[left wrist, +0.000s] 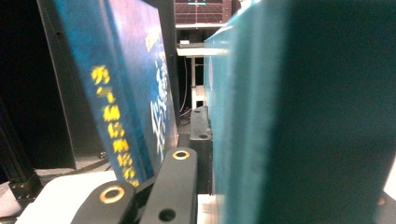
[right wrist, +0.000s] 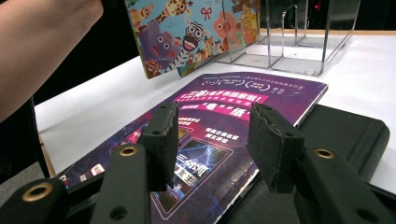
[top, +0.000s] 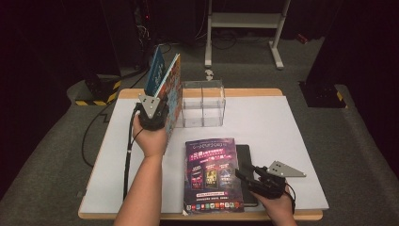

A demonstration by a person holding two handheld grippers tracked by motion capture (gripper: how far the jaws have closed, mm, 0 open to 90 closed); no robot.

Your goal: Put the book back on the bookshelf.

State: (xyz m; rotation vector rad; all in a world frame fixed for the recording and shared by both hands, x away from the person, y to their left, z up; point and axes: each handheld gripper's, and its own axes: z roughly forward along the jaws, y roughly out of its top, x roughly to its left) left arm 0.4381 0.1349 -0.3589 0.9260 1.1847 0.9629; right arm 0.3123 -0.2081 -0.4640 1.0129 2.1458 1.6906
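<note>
My left gripper (top: 154,107) holds a picture book (top: 173,89) upright at the table's back left, beside a clear acrylic rack (top: 203,103). The book's teal edge (left wrist: 299,116) sits between the jaws, with one black finger (left wrist: 180,182) against its side. A blue book (top: 155,70) with yellow lettering (left wrist: 116,93) leans just left of that finger. A purple magazine (top: 212,174) lies flat at the front, partly over a black slab (top: 244,155). My right gripper (top: 244,176) hovers low at the magazine's right edge. Its pads (right wrist: 161,140) stand apart with nothing between them.
The rack (right wrist: 299,42) has several upright clear dividers. The animal-covered face of the picture book (right wrist: 196,32) hangs over the white tabletop (top: 282,127). A forearm (top: 141,188) crosses the table's left side. A cable (top: 129,155) trails down from the left gripper.
</note>
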